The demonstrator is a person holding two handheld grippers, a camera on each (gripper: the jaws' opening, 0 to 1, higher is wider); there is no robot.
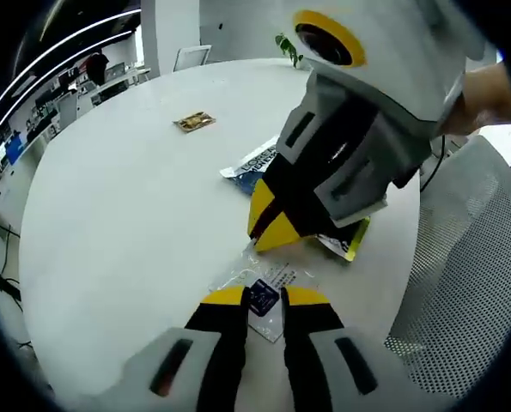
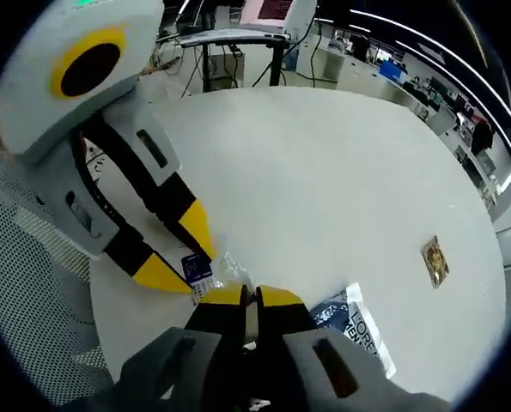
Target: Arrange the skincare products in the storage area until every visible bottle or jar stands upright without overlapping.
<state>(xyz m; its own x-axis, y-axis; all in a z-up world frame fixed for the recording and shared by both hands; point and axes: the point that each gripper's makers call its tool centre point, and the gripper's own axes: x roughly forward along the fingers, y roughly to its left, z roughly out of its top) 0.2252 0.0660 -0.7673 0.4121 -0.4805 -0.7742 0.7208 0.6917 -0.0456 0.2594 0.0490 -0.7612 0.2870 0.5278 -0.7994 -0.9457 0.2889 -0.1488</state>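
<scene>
A small clear sachet with a dark blue label lies at the near edge of the round white table. My left gripper is shut on its label end. In the right gripper view the same sachet stretches between both grippers: the left gripper holds the blue label, and my right gripper is shut on the clear end. From the left gripper view, the right gripper reaches down from the upper right, jaws together just above the sachet.
A blue-and-white sachet lies beside the grippers, with a yellow-green packet under the right gripper. A small gold sachet sits farther out. A mesh chair stands at the table edge.
</scene>
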